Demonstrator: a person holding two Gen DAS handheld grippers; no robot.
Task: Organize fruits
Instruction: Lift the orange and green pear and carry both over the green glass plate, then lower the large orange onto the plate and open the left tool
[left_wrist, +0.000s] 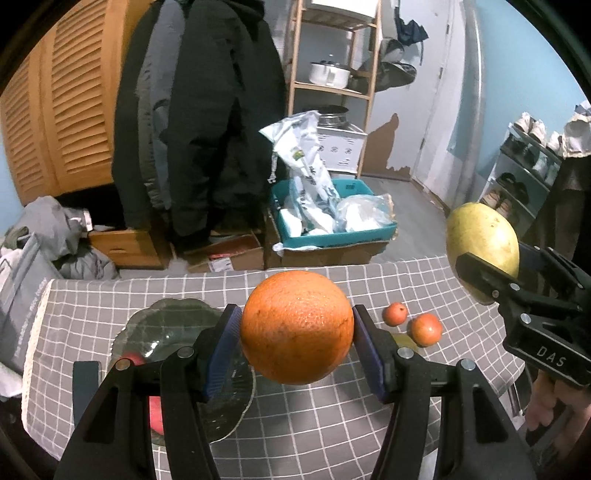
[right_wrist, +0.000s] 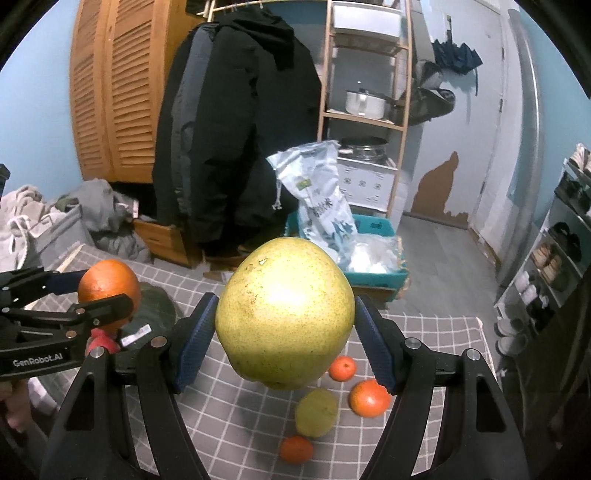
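Left wrist view showed the left gripper (left_wrist: 297, 328) clamped on a large orange (left_wrist: 297, 326), held above the checked tablecloth (left_wrist: 332, 417) just right of the glass plate (left_wrist: 173, 325). Further right, the right gripper (right_wrist: 284, 317) squeezed a yellow-green pear (right_wrist: 284, 314) between its pads, above small oranges (right_wrist: 369, 398).

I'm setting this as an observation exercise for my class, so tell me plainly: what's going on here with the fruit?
A person holds a two-finger claw in each hand above a table with a grey checked cloth. The left claw grips a large round orange; the right claw grips a big yellow-green pear. Both fruits are lifted clear of the cloth. A dark glass plate at left already holds something red, while three small tangerines and a small yellow-green fruit are on the cloth.
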